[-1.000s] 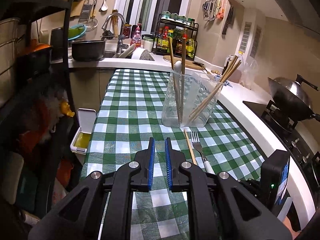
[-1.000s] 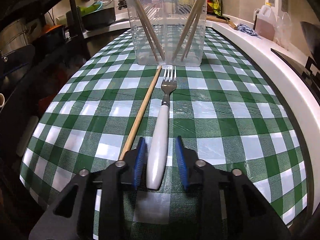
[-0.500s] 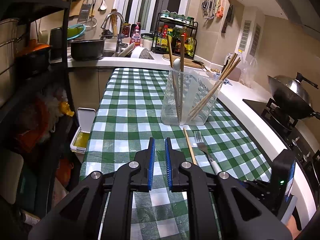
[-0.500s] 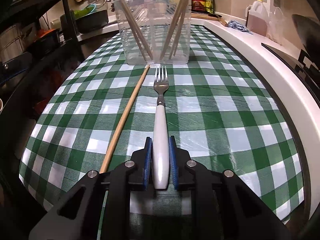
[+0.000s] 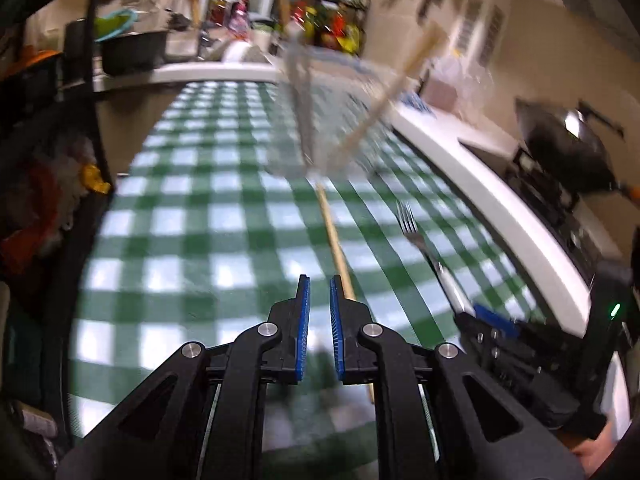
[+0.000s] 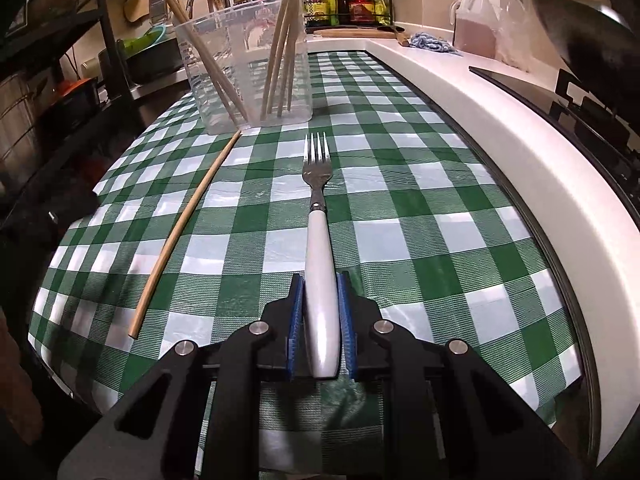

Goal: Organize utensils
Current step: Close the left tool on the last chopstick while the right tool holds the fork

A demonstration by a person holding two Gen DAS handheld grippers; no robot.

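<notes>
We pinch the fork [image 6: 318, 236] by its handle in our right gripper [image 6: 319, 280], short of the cup [image 6: 248, 68]. Our left gripper [image 5: 319, 280], pressed nearly together and empty, hovers beside the loose chopstick [image 5: 334, 236]. Next we lift the fork into the cup.

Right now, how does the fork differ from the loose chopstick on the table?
The fork has metal tines and a white handle; the chopstick is plain wood, thinner and longer. The fork's handle is clamped in the right claw; the chopstick lies free, its far tip at the clear container. Both point toward that container over the checked cloth.
</notes>
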